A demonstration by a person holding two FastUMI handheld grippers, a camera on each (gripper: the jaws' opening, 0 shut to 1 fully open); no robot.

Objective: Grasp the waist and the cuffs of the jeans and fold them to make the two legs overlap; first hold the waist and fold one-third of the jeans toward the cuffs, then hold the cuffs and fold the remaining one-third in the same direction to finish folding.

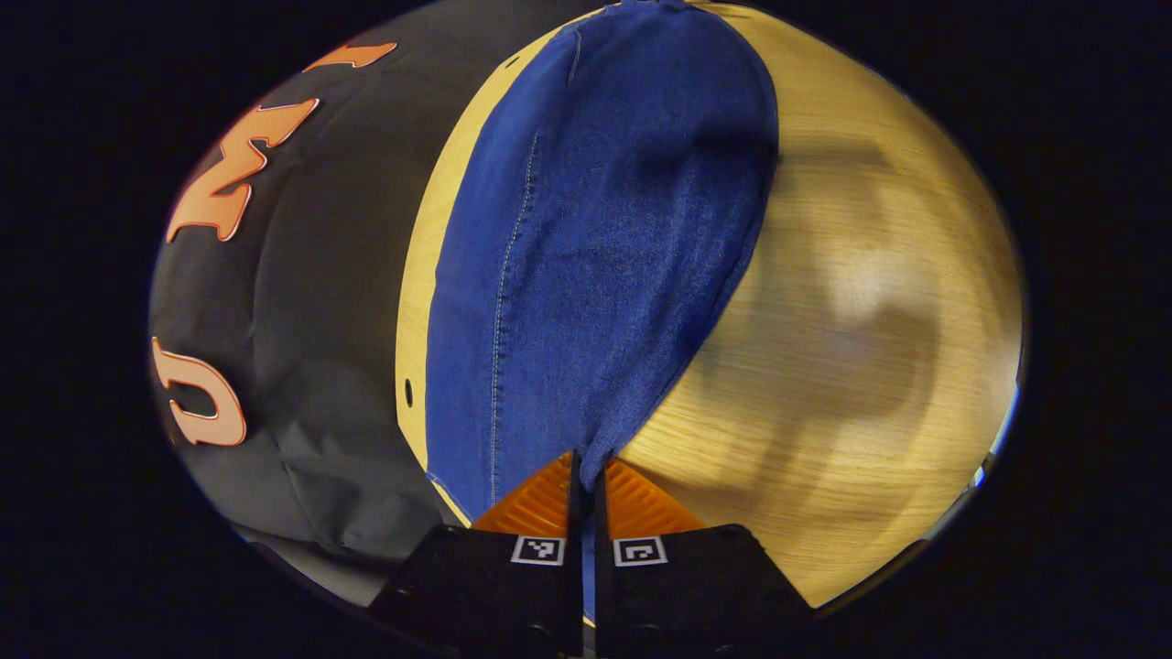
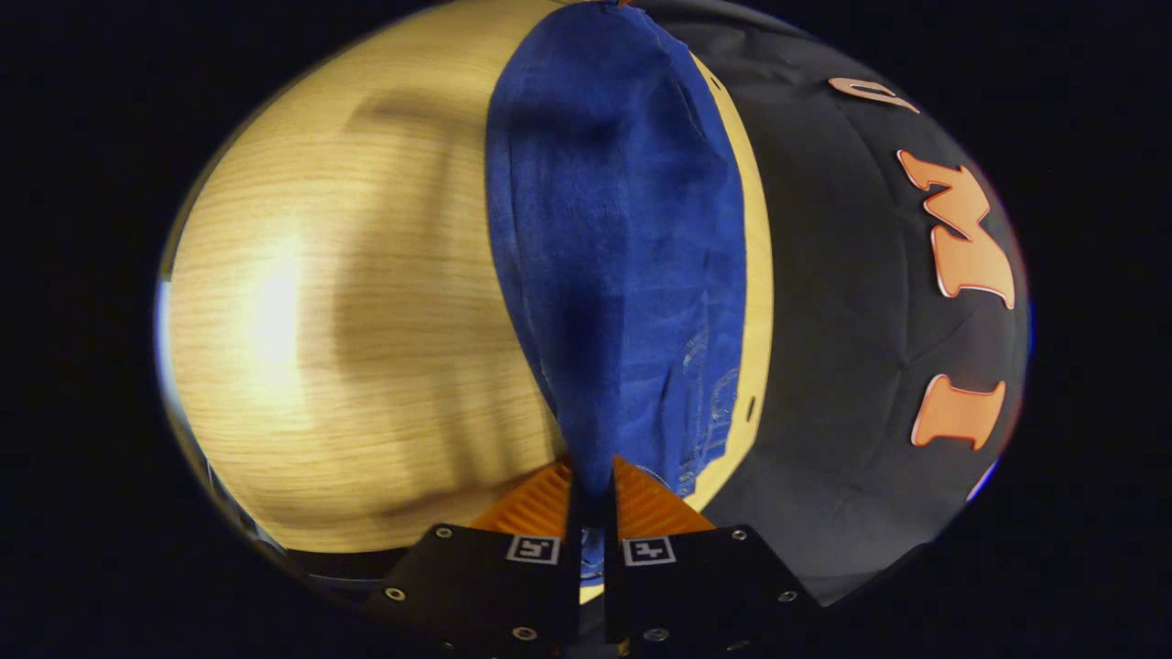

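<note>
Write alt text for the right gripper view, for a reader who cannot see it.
The right gripper is shut on blue jeans, pinching the denim between its two fingers. The cloth stretches away from the gripper over a light wooden table. The booth's black cloth wall hangs beyond the table's edge on the right.

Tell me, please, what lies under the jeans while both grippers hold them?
Under the jeans lies the wooden table, its light surface showing on both sides of the denim. The left gripper and right gripper pinch the fabric. Whatever sits beneath the cloth itself is covered.
</note>
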